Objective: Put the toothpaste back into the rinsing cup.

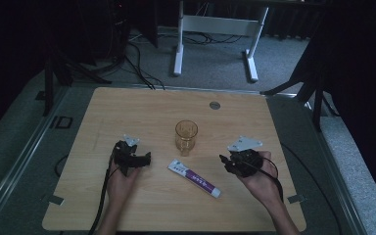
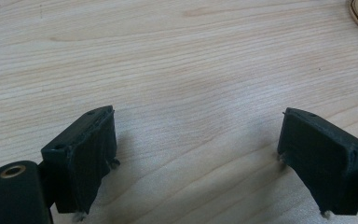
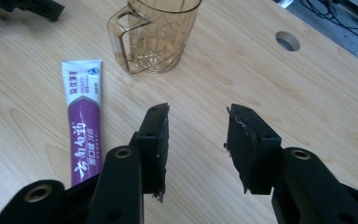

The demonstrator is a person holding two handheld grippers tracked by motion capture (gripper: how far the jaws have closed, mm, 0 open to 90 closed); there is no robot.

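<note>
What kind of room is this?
Probably a lab or recording studio, not a home: a lone wooden table ringed by dark curtains, tripod legs and floor cables, with just an amber cup and a toothpaste tube laid out.

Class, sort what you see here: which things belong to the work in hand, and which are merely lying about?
In the work:
- toothpaste tube, lying flat
- amber plastic cup, upright
- left gripper, open
- right gripper, open

Lying about:
- wooden table, with its round hole
- white desk frame behind
- floor cables
</note>
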